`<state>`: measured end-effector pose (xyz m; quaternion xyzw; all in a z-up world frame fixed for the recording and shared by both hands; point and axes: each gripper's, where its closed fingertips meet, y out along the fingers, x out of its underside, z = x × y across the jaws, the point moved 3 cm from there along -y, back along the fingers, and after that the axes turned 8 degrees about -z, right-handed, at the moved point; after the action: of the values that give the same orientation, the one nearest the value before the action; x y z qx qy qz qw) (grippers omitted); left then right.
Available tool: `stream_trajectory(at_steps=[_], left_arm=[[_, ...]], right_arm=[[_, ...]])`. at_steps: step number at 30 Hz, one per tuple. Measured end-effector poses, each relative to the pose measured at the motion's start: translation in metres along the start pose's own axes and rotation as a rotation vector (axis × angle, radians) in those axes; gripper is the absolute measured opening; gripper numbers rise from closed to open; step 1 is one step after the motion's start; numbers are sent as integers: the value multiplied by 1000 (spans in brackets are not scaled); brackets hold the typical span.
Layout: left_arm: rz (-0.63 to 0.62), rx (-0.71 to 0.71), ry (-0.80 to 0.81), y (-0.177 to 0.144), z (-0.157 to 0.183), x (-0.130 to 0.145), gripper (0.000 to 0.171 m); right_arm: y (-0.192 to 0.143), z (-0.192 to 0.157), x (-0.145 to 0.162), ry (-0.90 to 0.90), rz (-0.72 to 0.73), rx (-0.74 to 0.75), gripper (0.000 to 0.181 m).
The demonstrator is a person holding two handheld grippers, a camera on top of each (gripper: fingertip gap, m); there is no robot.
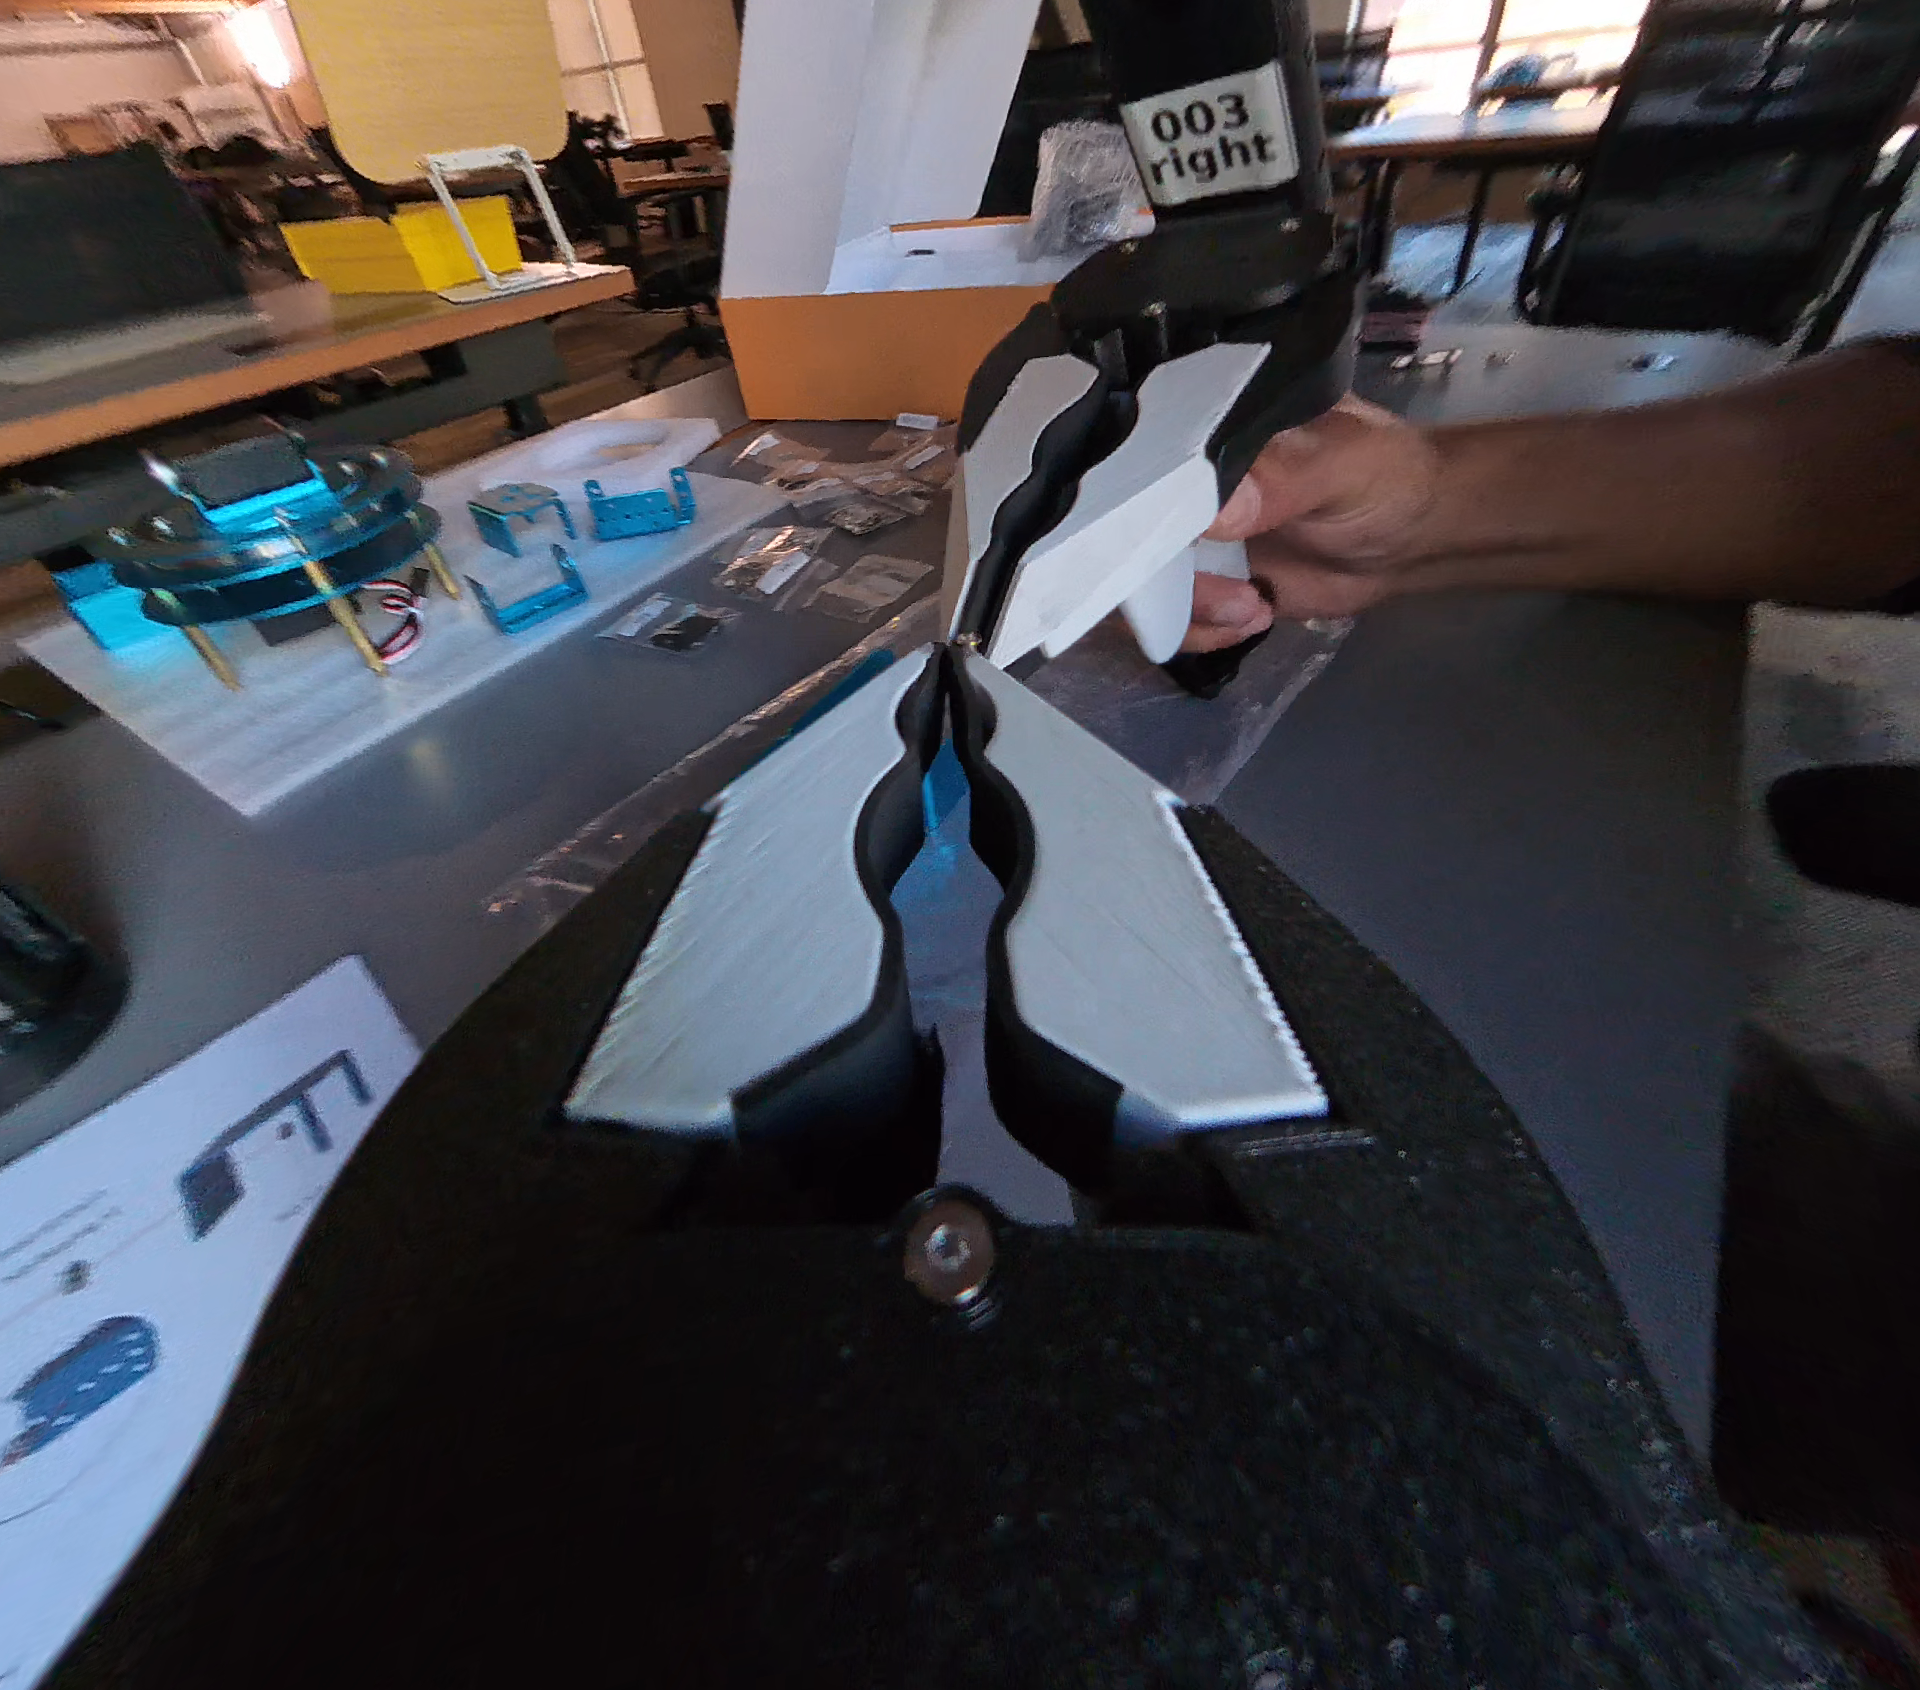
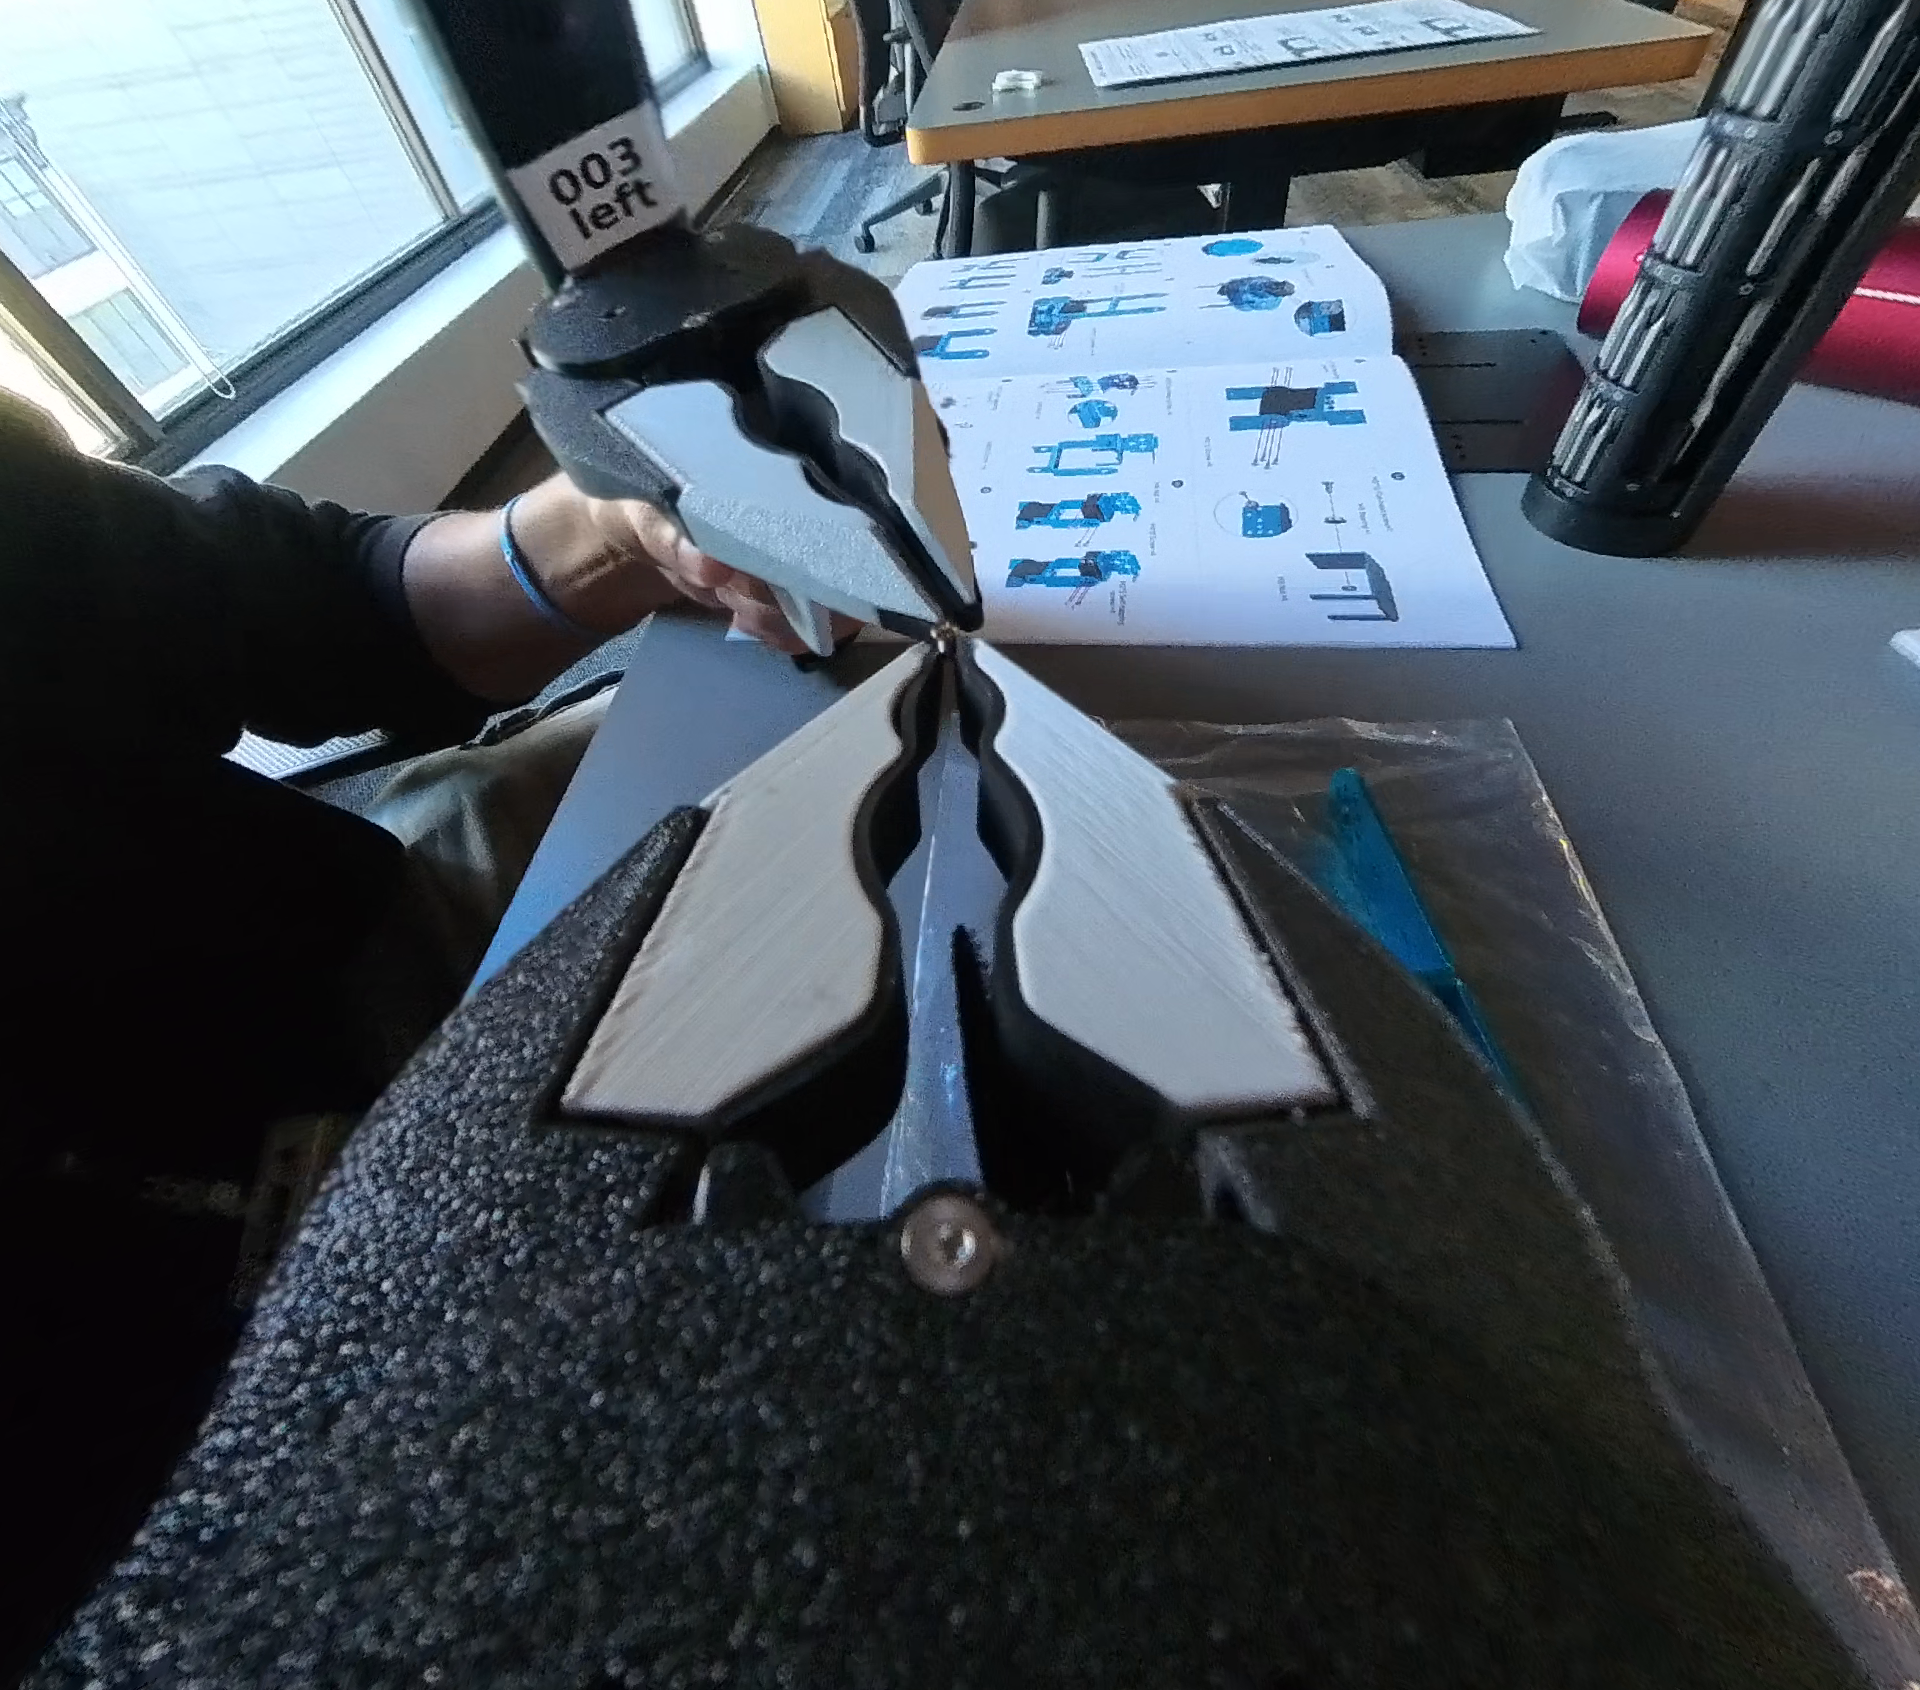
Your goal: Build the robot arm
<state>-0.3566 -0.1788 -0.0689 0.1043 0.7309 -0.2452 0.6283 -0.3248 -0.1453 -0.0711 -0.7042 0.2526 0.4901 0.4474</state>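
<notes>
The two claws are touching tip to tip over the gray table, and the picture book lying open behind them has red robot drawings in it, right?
Almost. The left claw and right claw do meet tip to tip over the gray table, and the booklet does lie open behind them. But its drawings are blue, not red, as the right wrist view shows.

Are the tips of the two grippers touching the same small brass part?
Cannot tell. In both wrist views the left gripper and right gripper meet tip to tip around a tiny brass-coloured part, but it is too small to show contact.
</notes>
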Motion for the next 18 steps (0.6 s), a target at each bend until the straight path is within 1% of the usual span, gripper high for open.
stream_trajectory(at_steps=[4, 8, 12, 18], left_arm=[[-80, -114, 206, 3, 3, 6, 0], [-157, -180, 345, 4, 4, 12, 0], [-251, -266, 504, 7, 6, 20, 0], [-366, -347, 708, 12, 10, 31, 0]], right_arm=[[3, 2, 6, 3, -37, 6, 2], [7, 3, 12, -9, -76, 18, 2], [11, 5, 19, -49, -133, 63, 2], [16, 6, 30, -137, -233, 135, 2]])
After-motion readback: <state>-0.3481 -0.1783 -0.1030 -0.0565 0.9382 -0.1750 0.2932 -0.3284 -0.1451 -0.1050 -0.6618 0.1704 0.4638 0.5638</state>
